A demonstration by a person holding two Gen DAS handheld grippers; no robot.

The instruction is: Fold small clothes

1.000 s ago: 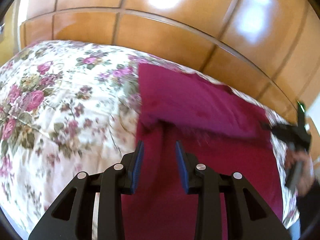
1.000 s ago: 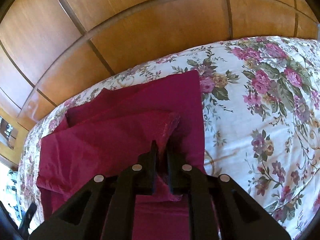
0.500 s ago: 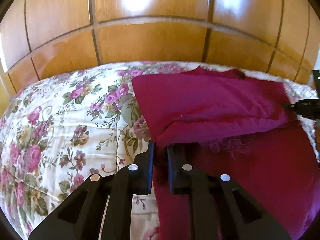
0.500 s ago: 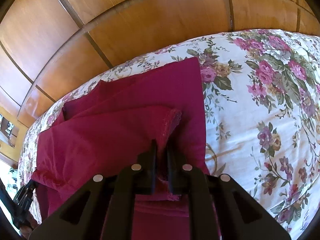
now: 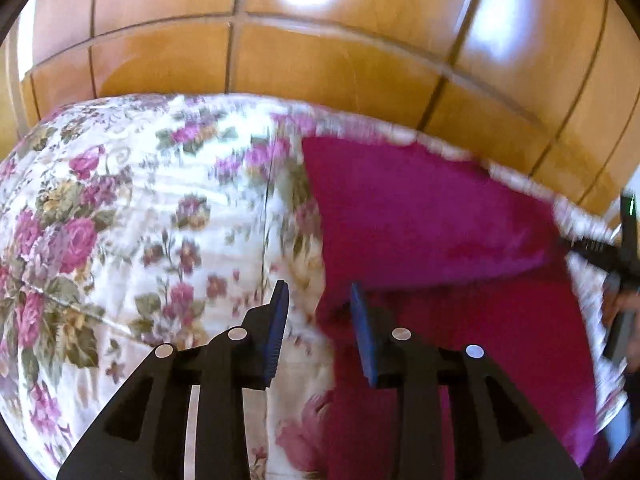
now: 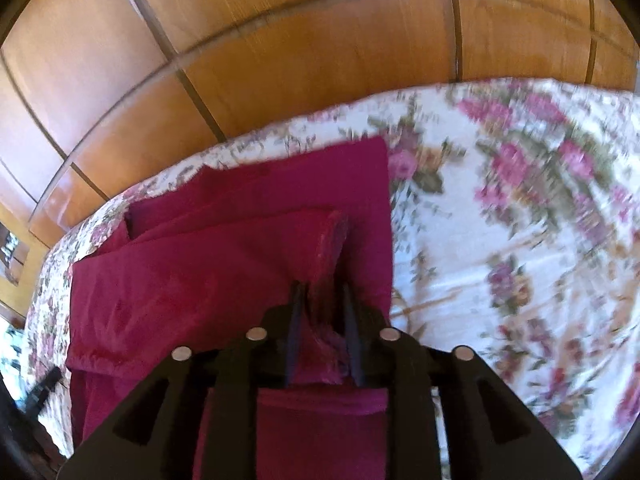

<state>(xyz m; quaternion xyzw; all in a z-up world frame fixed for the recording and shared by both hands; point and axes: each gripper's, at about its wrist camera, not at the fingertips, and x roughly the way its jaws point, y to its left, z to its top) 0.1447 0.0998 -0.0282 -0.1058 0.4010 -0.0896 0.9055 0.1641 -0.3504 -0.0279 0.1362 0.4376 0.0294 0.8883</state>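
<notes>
A magenta garment [image 5: 420,220] lies on the floral bedspread [image 5: 132,240], its upper layer folded over the lower one. My left gripper [image 5: 320,314] hangs over the garment's left edge. Its jaws are opening, and only the cloth's edge and the bedspread show below the gap. In the right wrist view the same garment [image 6: 200,280] has a bunched fold edge [image 6: 324,272] lying loose between the blue pads of my right gripper [image 6: 322,308], whose jaws are opening. The right gripper [image 5: 608,256] also shows at the right edge of the left wrist view, with a hand [image 5: 624,308] behind it.
A glossy wooden panelled wall [image 5: 320,64] rises just behind the bed's far edge. Floral bedspread [image 6: 520,240] stretches out to the right of the garment, and more of it lies to the garment's left. The left gripper [image 6: 44,386] shows dark at the lower left of the right wrist view.
Both grippers were shut on the garment's fold edge half a second ago and now stand apart. The left one has slid leftward, partly off the cloth. The folded layer lies flatter.
</notes>
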